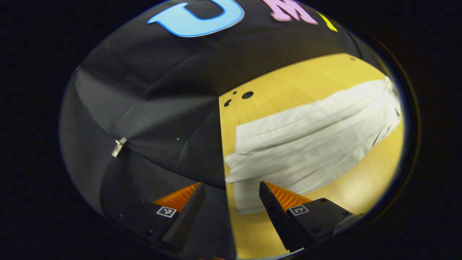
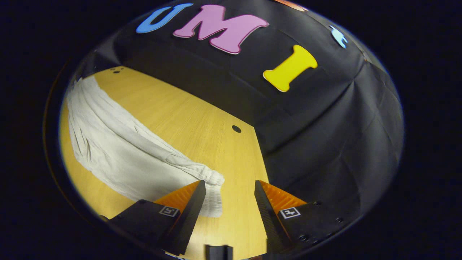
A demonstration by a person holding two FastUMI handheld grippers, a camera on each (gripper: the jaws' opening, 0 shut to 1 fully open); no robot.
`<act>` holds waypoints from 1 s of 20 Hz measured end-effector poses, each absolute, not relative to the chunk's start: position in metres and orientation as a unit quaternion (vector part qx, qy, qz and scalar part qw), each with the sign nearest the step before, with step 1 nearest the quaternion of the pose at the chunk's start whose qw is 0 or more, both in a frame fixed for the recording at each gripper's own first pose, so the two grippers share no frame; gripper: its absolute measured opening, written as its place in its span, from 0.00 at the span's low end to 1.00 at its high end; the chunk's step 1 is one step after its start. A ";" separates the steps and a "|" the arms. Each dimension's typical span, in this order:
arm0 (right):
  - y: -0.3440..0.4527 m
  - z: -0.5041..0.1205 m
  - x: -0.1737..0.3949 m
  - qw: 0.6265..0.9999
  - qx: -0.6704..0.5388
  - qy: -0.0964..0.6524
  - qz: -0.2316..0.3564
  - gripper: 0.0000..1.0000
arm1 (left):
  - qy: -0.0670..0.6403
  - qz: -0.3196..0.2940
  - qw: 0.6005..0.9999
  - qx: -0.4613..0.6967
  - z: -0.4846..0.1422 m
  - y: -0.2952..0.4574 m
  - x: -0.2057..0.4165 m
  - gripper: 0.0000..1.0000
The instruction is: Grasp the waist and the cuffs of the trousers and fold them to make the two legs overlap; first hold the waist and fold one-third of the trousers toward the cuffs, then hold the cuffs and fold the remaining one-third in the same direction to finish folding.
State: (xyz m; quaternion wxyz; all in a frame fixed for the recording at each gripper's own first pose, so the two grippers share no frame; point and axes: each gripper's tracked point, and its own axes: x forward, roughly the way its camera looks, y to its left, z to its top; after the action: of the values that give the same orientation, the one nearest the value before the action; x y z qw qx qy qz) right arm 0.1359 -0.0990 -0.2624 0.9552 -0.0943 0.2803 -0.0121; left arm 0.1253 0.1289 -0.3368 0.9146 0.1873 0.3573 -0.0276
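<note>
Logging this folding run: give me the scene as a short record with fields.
garment: white trousers, lying lengthwise on the table
surface: yellow wooden table with small holes
left tongs: open, holding nothing, near one end of the trousers
right tongs: open, holding nothing, near the gathered end
backdrop: black cloth wall

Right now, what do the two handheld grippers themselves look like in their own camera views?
Left gripper: two wedge-shaped fingers tapering to points, saw-toothed along the inner edges and ribbed on the outer faces, each on a dark block with small screws and a square black-and-white tag. Right gripper: same build, same tags. No cables, hands or sleeves visible.
</note>
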 end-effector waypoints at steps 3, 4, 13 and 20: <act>-0.082 -0.269 0.114 0.951 0.051 0.301 -0.036 0.86 | 0.336 -0.027 0.934 0.116 -0.332 0.102 0.116 0.96; -0.077 -0.271 0.108 0.946 0.093 0.307 -0.044 0.86 | 0.329 -0.026 0.940 0.088 -0.333 0.095 0.114 0.96; -0.056 -0.329 0.100 0.876 0.305 0.354 -0.119 0.86 | 0.283 0.017 0.922 -0.265 -0.336 0.054 0.101 0.96; -0.057 -0.363 0.131 0.823 0.399 0.367 -0.171 0.86 | 0.313 0.027 0.892 -0.326 -0.357 0.044 0.089 0.96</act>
State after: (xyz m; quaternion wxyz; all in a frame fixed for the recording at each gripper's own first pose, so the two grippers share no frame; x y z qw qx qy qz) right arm 0.1307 -0.0569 -0.3625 0.8230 0.3986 0.3668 -0.1711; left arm 0.0891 0.0442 -0.3567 0.8915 -0.3260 0.3133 0.0274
